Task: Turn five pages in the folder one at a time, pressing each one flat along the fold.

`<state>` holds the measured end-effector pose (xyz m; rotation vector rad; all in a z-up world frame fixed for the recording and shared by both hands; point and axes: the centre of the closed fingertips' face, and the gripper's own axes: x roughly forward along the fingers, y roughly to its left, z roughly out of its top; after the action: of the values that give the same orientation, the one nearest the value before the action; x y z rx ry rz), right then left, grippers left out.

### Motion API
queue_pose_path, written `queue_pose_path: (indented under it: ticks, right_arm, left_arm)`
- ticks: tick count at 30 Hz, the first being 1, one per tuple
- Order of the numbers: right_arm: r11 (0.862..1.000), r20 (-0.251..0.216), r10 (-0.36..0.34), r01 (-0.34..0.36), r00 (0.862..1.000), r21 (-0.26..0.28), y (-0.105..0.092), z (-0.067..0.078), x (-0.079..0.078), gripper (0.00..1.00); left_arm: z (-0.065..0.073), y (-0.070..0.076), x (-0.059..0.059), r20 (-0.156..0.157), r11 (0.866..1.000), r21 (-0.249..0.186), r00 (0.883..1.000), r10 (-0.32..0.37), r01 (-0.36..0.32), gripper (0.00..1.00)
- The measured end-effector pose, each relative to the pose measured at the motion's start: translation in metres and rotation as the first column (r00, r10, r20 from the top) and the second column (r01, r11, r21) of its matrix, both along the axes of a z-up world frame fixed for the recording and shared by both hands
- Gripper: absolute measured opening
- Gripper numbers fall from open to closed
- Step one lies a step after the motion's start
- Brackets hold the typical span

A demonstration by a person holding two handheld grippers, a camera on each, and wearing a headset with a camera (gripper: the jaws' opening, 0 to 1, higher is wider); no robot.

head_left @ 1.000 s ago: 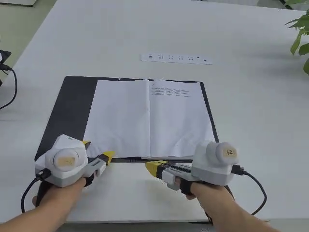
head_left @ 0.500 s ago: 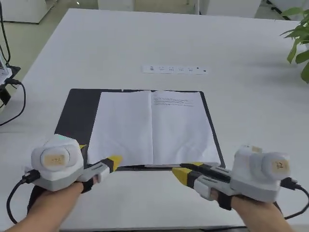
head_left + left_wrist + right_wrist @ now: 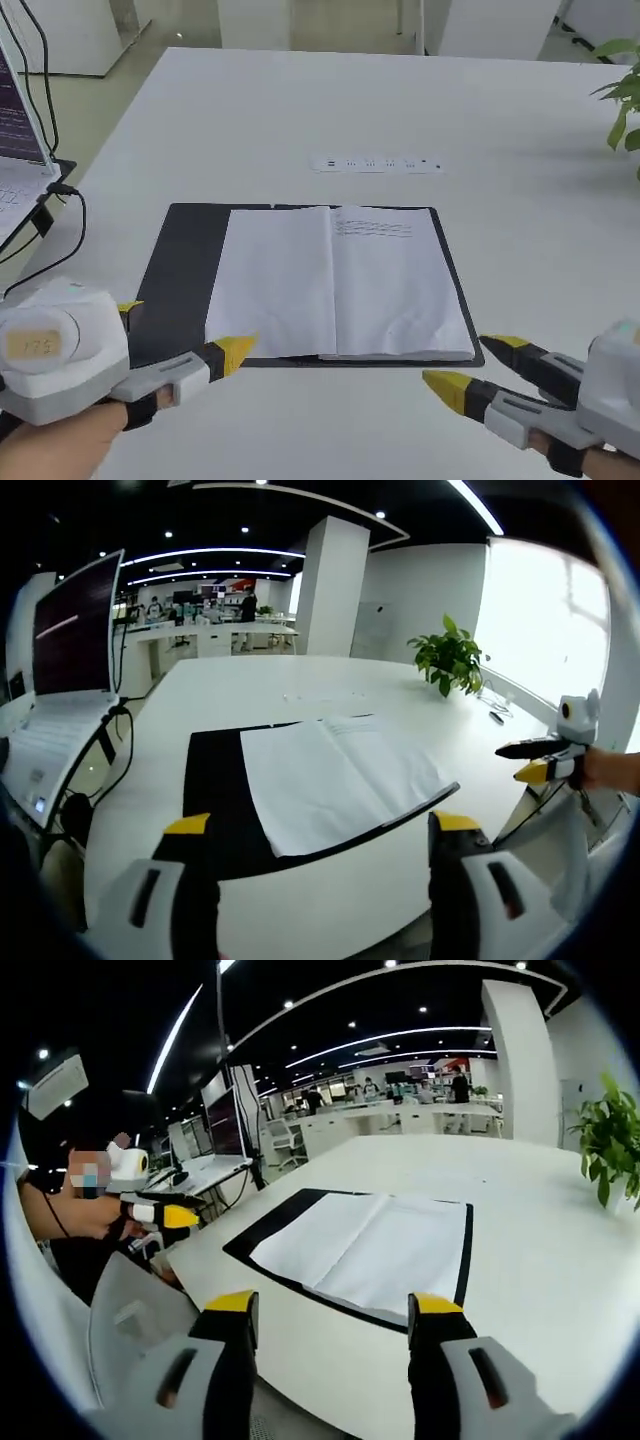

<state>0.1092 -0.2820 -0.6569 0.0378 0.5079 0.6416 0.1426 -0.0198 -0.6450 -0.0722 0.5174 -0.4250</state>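
The black folder (image 3: 178, 280) lies open on the white table with white pages (image 3: 340, 285) spread flat; the right-hand page has a few printed lines at its top. My left gripper (image 3: 182, 328) is open by the folder's near left corner, holding nothing. Off the near right corner my right gripper (image 3: 476, 363) stands open too, also holding nothing. In the left gripper view the folder (image 3: 215, 800) lies ahead of the open left gripper (image 3: 320, 825), with the right gripper (image 3: 545, 760) at the right. The right gripper view shows the folder (image 3: 262, 1237) beyond the open right gripper (image 3: 333, 1303).
A white power strip (image 3: 375, 164) lies on the table behind the folder. A laptop (image 3: 15, 150) with cables (image 3: 60, 215) stands off the table's left side. A green plant (image 3: 625, 90) is at the right edge. The table's near edge is just below the grippers.
The head camera has tilted up. Both grippers have drawn back from the folder's front edge and moved apart, and the right gripper's jaws have spread wider.
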Motion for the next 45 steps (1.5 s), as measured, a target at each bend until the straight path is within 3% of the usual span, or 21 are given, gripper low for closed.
queue_pose_path:
  ticks: [4, 8, 13, 17, 25, 37, 45]
  right_arm:
    - [0.999, 0.008, -0.036, 0.036, 0.999, -0.001, -0.006, -0.001, -0.002, 0.74]
    - [0.998, 0.027, -0.062, 0.062, 0.998, -0.002, -0.013, 0.002, -0.005, 0.8]
    - [0.996, 0.042, -0.09, 0.091, 0.995, -0.004, -0.023, 0.006, -0.007, 0.86]
    - [0.993, 0.063, -0.121, 0.121, 0.991, 0.007, -0.031, 0.013, -0.008, 0.98]
    - [0.988, 0.065, -0.157, 0.156, 0.985, 0.019, -0.045, 0.016, -0.01, 1.0]
    - [0.988, 0.061, -0.152, 0.151, 0.986, 0.021, -0.047, 0.014, -0.01, 1.0]
    - [0.987, 0.053, -0.159, 0.157, 0.986, 0.035, -0.051, 0.011, -0.007, 0.99]
  left_arm:
    - [0.004, 0.005, -0.012, 0.0, 1.0, 0.02, 1.0, -0.007, 0.007, 0.94]
    - [0.006, 0.013, -0.022, -0.012, 1.0, 0.023, 1.0, 0.006, -0.006, 0.99]
    - [0.007, 0.022, -0.037, -0.014, 0.997, 0.073, 1.0, 0.004, -0.003, 0.99]
    - [0.009, 0.028, -0.043, -0.019, 0.998, 0.068, 1.0, 0.015, -0.014, 0.99]
    - [0.019, 0.036, -0.051, -0.011, 0.997, 0.064, 0.999, 0.043, -0.042, 0.99]
    - [0.015, 0.038, -0.053, -0.015, 0.994, 0.102, 0.999, 0.052, -0.05, 0.99]
    - [0.012, 0.018, -0.04, -0.012, 0.994, 0.108, 1.0, 0.026, -0.024, 0.99]
